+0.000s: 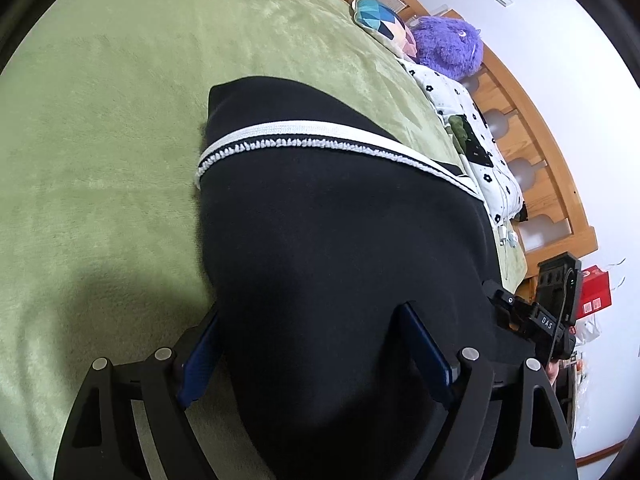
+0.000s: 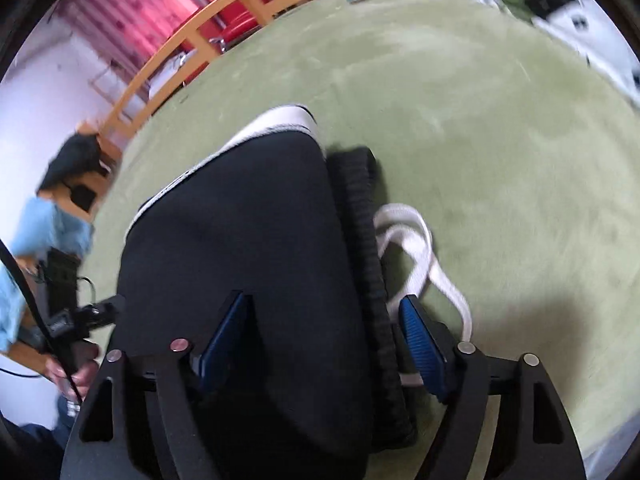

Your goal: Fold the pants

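On the green bed (image 1: 100, 140), the black pants (image 1: 320, 220) lie folded in a small bundle, nearly done, with the left claw (image 1: 316, 352) and right claw (image 2: 324, 344) both spread wide around its edges.

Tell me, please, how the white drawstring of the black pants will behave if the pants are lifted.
The white drawstring lies in loose loops on the green blanket, so it is probably floppy and would dangle. It looks thin, so likely light. It may snag on the right gripper close beside it.
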Motion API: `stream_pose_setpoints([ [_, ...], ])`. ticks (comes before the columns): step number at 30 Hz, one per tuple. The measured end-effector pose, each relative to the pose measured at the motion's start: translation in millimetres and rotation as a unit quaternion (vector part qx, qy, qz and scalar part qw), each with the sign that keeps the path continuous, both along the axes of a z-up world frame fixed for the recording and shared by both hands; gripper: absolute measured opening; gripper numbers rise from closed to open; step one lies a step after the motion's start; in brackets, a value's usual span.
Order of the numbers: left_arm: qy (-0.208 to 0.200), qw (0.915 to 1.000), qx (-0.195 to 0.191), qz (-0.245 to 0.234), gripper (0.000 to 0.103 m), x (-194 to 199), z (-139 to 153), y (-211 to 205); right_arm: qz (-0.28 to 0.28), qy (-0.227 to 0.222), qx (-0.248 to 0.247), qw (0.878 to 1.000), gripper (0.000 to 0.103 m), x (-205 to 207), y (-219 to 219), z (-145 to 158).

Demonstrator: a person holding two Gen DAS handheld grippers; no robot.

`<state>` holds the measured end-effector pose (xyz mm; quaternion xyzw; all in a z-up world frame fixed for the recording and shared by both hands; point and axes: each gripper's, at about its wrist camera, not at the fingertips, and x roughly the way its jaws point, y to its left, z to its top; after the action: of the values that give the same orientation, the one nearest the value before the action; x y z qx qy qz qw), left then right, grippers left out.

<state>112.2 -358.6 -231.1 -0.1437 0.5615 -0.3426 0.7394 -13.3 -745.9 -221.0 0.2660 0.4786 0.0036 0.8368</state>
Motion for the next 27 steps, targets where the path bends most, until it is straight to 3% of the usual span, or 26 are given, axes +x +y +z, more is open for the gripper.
stream_pose_setpoints([
  [3,0.018,0.9996,-0.015,0.018,0.08,4,-7,-1,-0.018,0.01,0.033,0.999,0.083,-1,-1,-14],
  [5,0.024,0.9993,-0.022,0.019,0.073,5,-8,-2,-0.019,0.013,0.014,1.0,0.083,0,4,-13],
  [8,0.011,0.9996,-0.021,0.018,0.049,0,0,-2,-0.033,0.018,0.015,0.999,0.083,-2,7,-13],
  [10,-0.005,0.9997,-0.018,0.013,0.031,-2,10,-1,-0.044,0.014,0.014,0.999,0.078,-5,9,-11],
  [12,-0.006,0.9993,-0.037,0.01,0.024,-1,18,8,-0.051,0.007,-0.002,0.999,0.069,-8,17,-4],
  [13,-0.007,0.999,-0.044,0.007,0.021,-1,20,13,-0.055,0.005,-0.009,0.998,0.065,-11,19,0],
  [17,-0.034,0.998,-0.052,-0.005,0.019,-7,45,24,-0.073,-0.023,-0.011,0.997,0.029,-26,29,26],
  [22,-0.048,0.9967,-0.065,-0.002,0.018,-6,72,64,-0.092,-0.035,-0.018,0.995,0.025,-39,63,47],
  [27,-0.068,0.9961,-0.052,0.023,0.018,11,97,139,-0.057,-0.076,-0.004,0.995,0.022,-23,137,71],
])
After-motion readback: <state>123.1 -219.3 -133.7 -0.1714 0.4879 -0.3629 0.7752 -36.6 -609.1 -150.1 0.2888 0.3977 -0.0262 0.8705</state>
